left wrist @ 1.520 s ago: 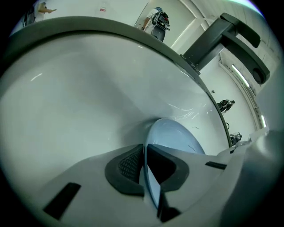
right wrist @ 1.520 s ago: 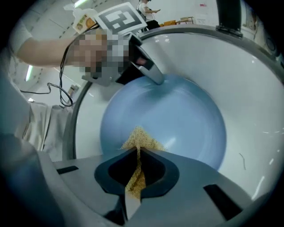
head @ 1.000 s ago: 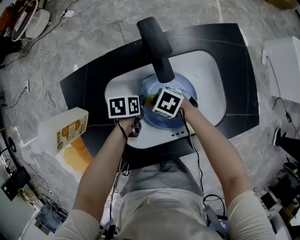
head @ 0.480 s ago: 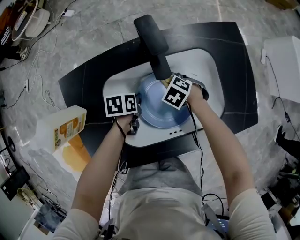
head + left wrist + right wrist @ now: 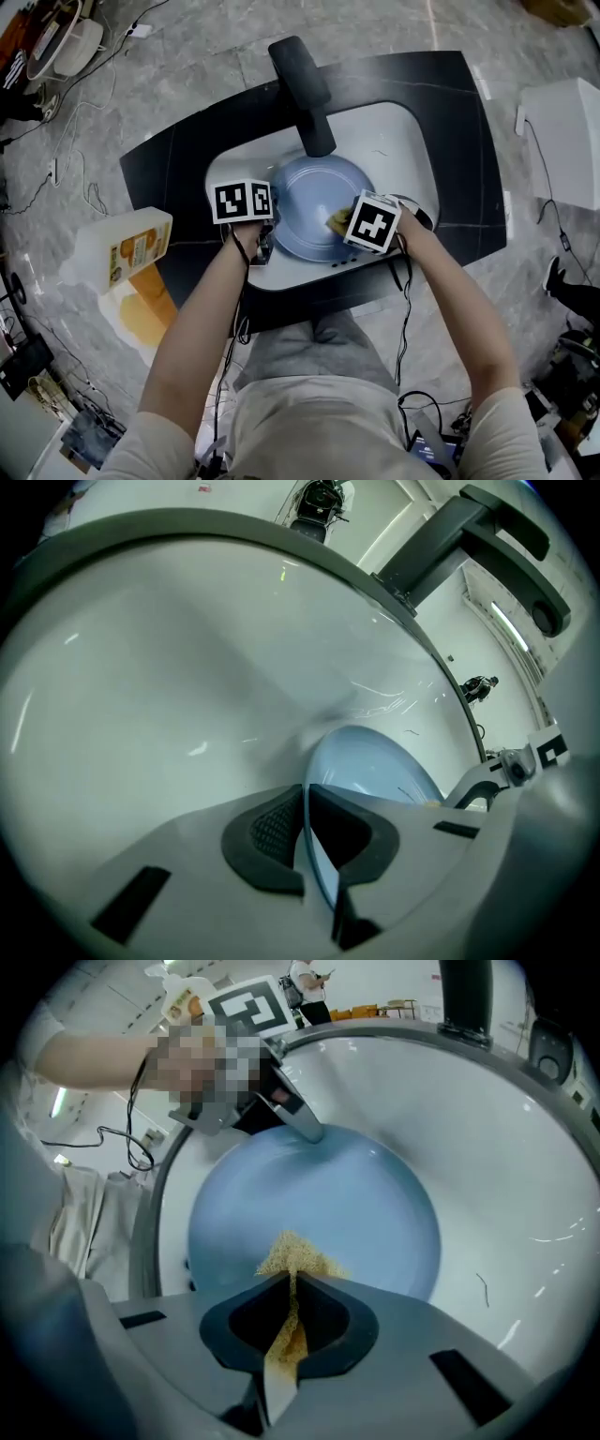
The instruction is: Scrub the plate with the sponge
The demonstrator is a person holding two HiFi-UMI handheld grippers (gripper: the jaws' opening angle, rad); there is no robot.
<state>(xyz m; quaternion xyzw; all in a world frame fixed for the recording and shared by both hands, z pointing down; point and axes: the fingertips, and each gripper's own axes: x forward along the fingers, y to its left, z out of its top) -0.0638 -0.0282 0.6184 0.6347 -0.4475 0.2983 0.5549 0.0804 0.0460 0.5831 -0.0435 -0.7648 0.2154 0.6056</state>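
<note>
A light blue plate (image 5: 314, 199) lies tilted in the white sink (image 5: 412, 141). My left gripper (image 5: 263, 242) is shut on the plate's left rim; in the left gripper view the rim (image 5: 314, 855) runs edge-on between the dark pads of the left gripper (image 5: 305, 803). My right gripper (image 5: 352, 225) is shut on a yellow sponge (image 5: 336, 221). In the right gripper view the sponge (image 5: 294, 1256) sticks out of the right gripper (image 5: 292, 1288) and rests on the near part of the plate (image 5: 328, 1194). The left gripper (image 5: 298, 1125) shows at the plate's far rim.
A black faucet (image 5: 305, 89) arches over the back of the sink, close above the plate. A soap bottle (image 5: 127, 251) lies on the counter at the left. The dark counter (image 5: 469, 112) rings the basin. Cables trail on the floor at the left.
My right gripper has swept the sponge from the plate's far right, by the faucet, down to its near right part. The left gripper has kept its hold on the rim.
</note>
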